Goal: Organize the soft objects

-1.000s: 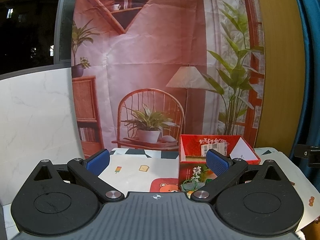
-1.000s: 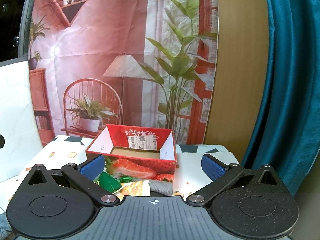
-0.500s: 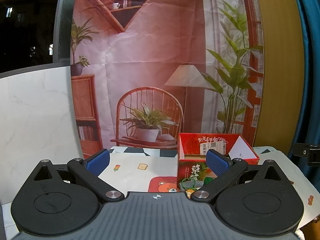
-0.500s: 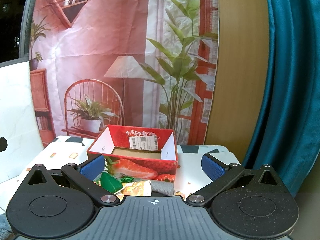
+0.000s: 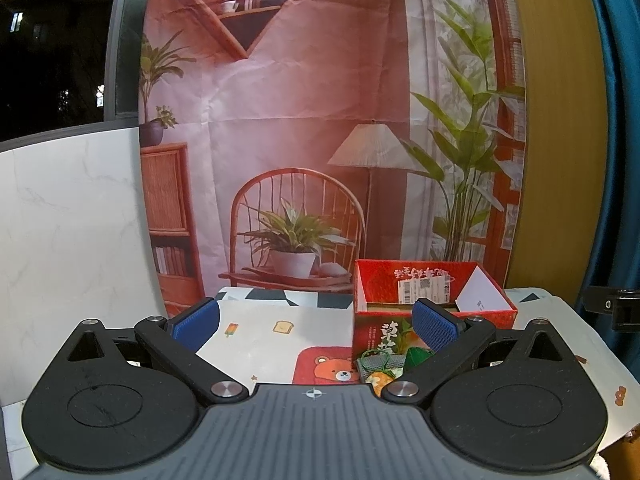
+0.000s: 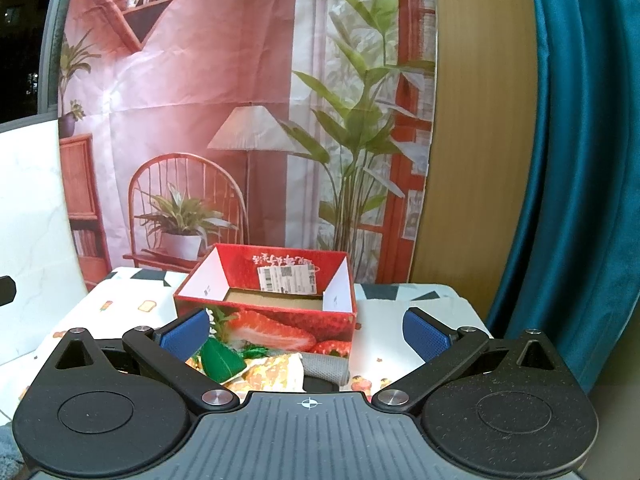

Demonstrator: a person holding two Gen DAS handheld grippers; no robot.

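An open red strawberry-print box (image 6: 280,320) stands on the table; it also shows in the left wrist view (image 5: 432,304) at the right. Its inside looks bare, showing a cardboard floor. A small heap of soft items lies just in front of it: a green piece (image 6: 220,360), a yellow-orange printed piece (image 6: 272,372) and a grey cloth roll (image 6: 324,368). Part of the heap (image 5: 384,364) shows by the left gripper's right finger. My left gripper (image 5: 316,324) is open and empty, left of the box. My right gripper (image 6: 306,334) is open and empty, above the heap.
The table carries a white cloth (image 5: 260,332) with cartoon prints and a red bear patch (image 5: 324,368). A printed room backdrop (image 6: 240,120) hangs behind. A white marble panel (image 5: 72,220) stands at the left, a teal curtain (image 6: 580,160) at the right.
Both views have shifted slightly: the box sits a little lower and closer in each. The heap shows more in the left wrist view. Both grippers stay open.
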